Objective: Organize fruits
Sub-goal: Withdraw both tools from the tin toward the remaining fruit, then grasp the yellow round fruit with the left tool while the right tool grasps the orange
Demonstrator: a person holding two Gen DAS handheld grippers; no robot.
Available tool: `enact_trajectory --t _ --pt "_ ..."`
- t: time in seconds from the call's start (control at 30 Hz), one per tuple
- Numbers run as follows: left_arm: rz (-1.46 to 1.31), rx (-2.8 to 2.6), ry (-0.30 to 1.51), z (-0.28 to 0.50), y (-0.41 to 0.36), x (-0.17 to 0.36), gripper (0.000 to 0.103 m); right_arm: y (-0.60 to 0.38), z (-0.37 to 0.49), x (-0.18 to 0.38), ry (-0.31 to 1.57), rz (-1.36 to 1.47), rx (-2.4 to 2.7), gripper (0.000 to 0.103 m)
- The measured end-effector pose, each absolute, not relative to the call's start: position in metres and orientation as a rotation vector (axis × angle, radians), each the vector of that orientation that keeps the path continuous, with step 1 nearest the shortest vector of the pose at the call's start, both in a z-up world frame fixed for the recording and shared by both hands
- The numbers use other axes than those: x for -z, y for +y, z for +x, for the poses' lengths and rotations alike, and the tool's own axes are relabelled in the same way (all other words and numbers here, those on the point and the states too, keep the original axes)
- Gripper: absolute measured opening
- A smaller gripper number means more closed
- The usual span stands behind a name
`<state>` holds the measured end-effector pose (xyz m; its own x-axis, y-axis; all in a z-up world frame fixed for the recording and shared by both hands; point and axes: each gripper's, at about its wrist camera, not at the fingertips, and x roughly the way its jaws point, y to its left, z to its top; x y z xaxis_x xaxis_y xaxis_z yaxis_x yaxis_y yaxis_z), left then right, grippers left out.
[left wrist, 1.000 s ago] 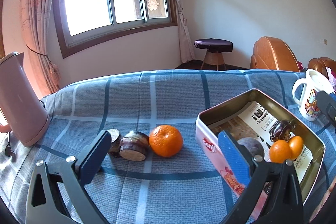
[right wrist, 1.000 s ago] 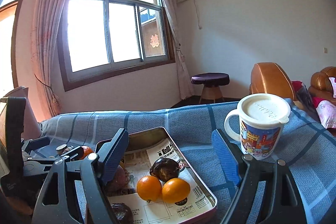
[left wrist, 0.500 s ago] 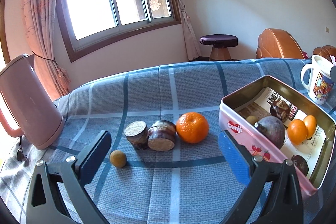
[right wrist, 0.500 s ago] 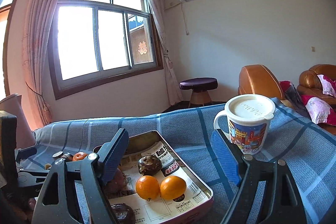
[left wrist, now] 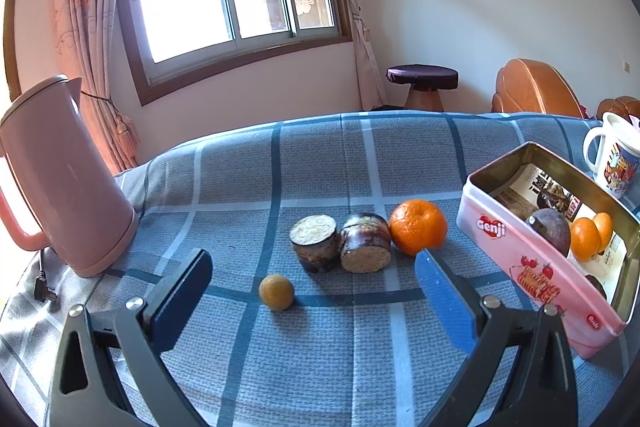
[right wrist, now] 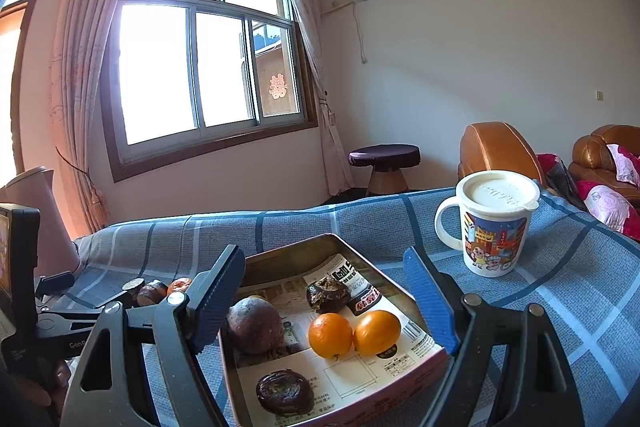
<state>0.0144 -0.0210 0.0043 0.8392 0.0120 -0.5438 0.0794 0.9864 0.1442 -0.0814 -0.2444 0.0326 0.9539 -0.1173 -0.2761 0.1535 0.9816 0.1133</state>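
Note:
In the left wrist view an orange (left wrist: 418, 227), two dark cut sugarcane pieces (left wrist: 314, 243) (left wrist: 365, 243) and a small brown longan (left wrist: 276, 292) lie on the blue checked cloth. My left gripper (left wrist: 312, 307) is open and empty, just short of the longan. The pink Genji tin (left wrist: 520, 259) stands to the right. In the right wrist view the tin (right wrist: 400, 295) holds two small oranges (right wrist: 330, 335) (right wrist: 376, 332), a purple fruit (right wrist: 254, 325) and two dark wrinkled fruits (right wrist: 327, 293) (right wrist: 285, 391). My right gripper (right wrist: 324, 307) is open and empty above the tin.
A pink kettle (left wrist: 60, 179) with a cord stands at the left. A lidded cartoon mug (right wrist: 494, 223) stands right of the tin; it also shows in the left wrist view (left wrist: 616, 159). The left gripper's body (right wrist: 60, 311) sits left of the tin.
My left gripper has pulled back and swung left, so the longan and more cloth have come into view. My right gripper has risen slightly over the tin.

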Motion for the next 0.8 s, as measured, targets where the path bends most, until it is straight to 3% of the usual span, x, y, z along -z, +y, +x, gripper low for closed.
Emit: enact_trajectory --t 0.47,0.8 --pt "0.232 0.064 0.636 0.03 0.014 0.005 0.103 -0.192 -0.063 -0.025 0.37 0.185 0.08 0.082" --pt "0.103 0.029 0.744 0.05 0.067 0.012 0.103 -0.155 -0.047 -0.021 0.422 0.161 0.019 0.082"
